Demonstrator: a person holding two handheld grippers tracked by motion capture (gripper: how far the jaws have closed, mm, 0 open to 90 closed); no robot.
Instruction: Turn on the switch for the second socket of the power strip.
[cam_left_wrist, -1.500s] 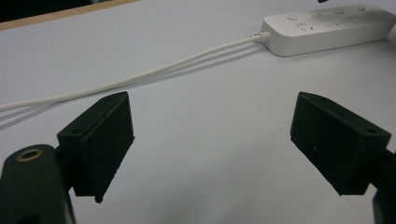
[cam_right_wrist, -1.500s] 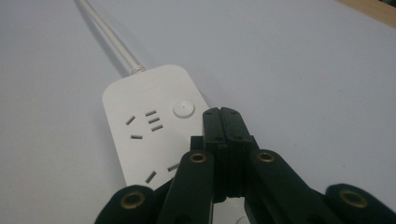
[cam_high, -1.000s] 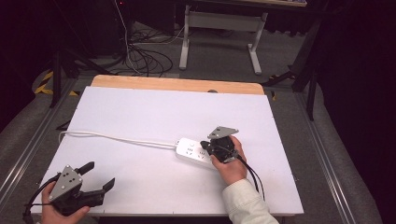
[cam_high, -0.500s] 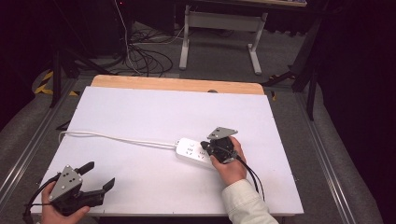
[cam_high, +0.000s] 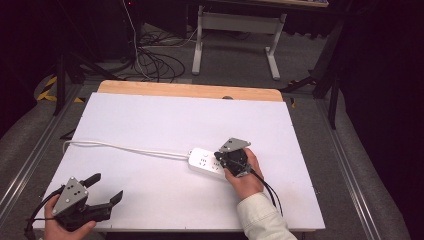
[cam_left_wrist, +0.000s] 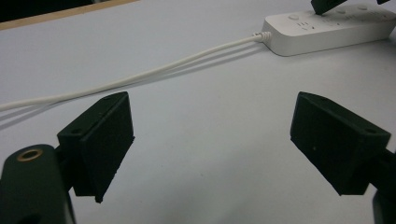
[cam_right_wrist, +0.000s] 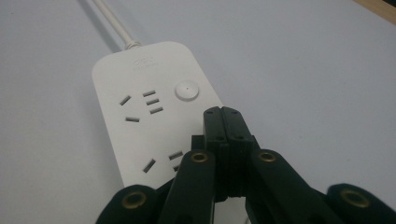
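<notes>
At the near left corner of the white table (cam_high: 150, 120), the left gripper (cam_high: 107, 190) is held low by the person's left hand (cam_high: 62, 227), with its jaws spread wide apart and nothing between them. In the left gripper view the two black pads (cam_left_wrist: 105, 140) are seen standing over bare table, and the power strip (cam_left_wrist: 327, 28) lies well apart from them, ahead and to the right.

A white cord (cam_high: 125, 149) is laid across the table from its left edge to the left end of the power strip (cam_high: 207, 162). The strip's long axis runs roughly left to right across the table, tilted slightly toward the person at its right end.

The right gripper (cam_high: 225, 159) is by far the nearer of the two. It is held by the right hand (cam_high: 245, 175) over the strip's right portion, jaws pressed together with nothing clamped. In the right gripper view the closed tips (cam_right_wrist: 223, 122) are seen over the strip's top face, just beside the round button (cam_right_wrist: 187, 89), which lies slightly ahead and to the left; whether the tips rest on the plastic cannot be told. The sockets (cam_right_wrist: 140, 106) lie further left.

Judged from this, only a short move forward along the strip's length is called for. Nothing stands in the way.
</notes>
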